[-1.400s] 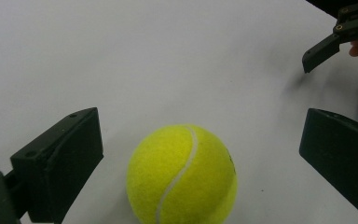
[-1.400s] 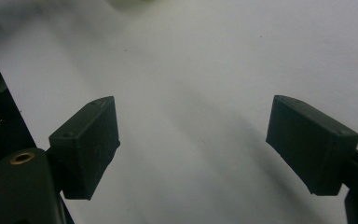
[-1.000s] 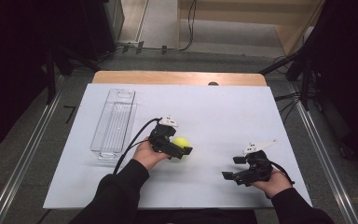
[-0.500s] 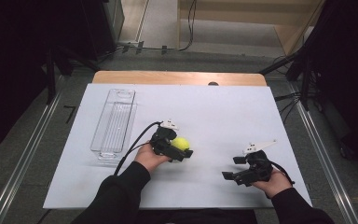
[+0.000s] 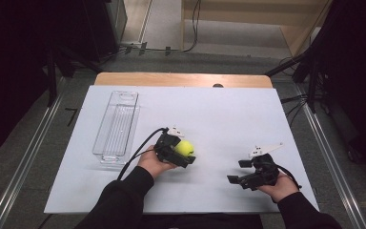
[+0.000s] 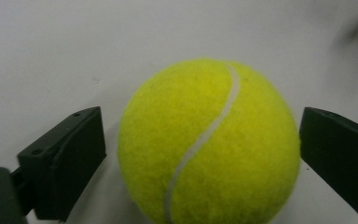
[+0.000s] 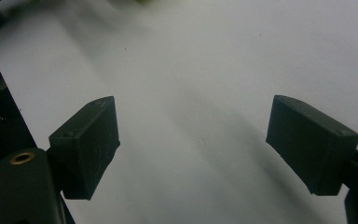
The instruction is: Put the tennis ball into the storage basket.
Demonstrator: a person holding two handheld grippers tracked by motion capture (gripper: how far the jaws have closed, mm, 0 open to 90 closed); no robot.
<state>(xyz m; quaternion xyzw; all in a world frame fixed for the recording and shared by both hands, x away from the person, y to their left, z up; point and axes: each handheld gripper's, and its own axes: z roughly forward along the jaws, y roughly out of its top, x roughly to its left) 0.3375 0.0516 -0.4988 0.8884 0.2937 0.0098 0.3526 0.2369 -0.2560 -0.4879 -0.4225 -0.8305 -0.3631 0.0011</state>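
Note:
A yellow tennis ball rests on the white table sheet, left of the middle. My left gripper lies around it with one jaw on each side. In the left gripper view the ball sits between the jaws of the left gripper. A thin gap shows at the left jaw and the right jaw is almost touching. These jaws have just been closing on the ball. My right gripper rests near the front right, open, and the space between the jaws of the right gripper holds bare sheet.
A clear plastic tray lies lengthwise at the left of the sheet. A wooden table edge runs along the back. Metal rails flank both sides, with cables on the floor beyond.
The left hand has crept slightly toward the ball. The ball and the right gripper have kept still.

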